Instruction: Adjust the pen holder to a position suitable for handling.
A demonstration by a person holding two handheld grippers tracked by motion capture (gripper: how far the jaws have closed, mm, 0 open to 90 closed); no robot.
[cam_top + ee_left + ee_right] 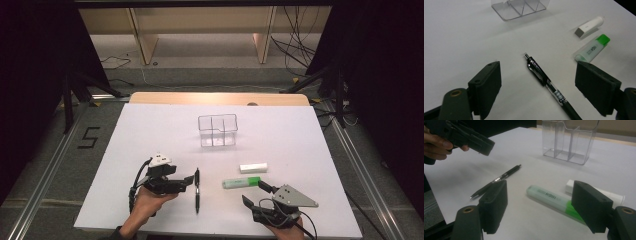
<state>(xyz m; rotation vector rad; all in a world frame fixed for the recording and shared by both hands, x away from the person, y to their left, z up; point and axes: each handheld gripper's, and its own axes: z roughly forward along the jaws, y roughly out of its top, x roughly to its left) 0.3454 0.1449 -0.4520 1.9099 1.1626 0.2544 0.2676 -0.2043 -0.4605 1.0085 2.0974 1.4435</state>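
The left claw [190, 179] hangs just above the white counter [150, 130] with its jaws spread wide and nothing between them. In the left gripper view the black pen [546, 82] lies on the counter in the gap ahead of the jaws, its tip end pointing away toward the far side; neither jaw touches it. From above, the pen [197, 190] lies just beside this claw, on its right, running roughly front to back.

The right claw [255, 192] is likewise released, jaws wide apart and holding nothing. In the right gripper view the green highlighter [554, 201] lies slantwise between and ahead of its jaws, with the green cap toward the right jaw. In the high view one jaw tip sits very close to the cap end of the highlighter [242, 183]; I cannot tell whether they touch.

Just beyond the highlighter lies a white eraser stick [253, 167], near it but apart. Farther back, near the middle of the counter, stands a clear divided organizer [217, 130], upright, its compartments holding nothing.
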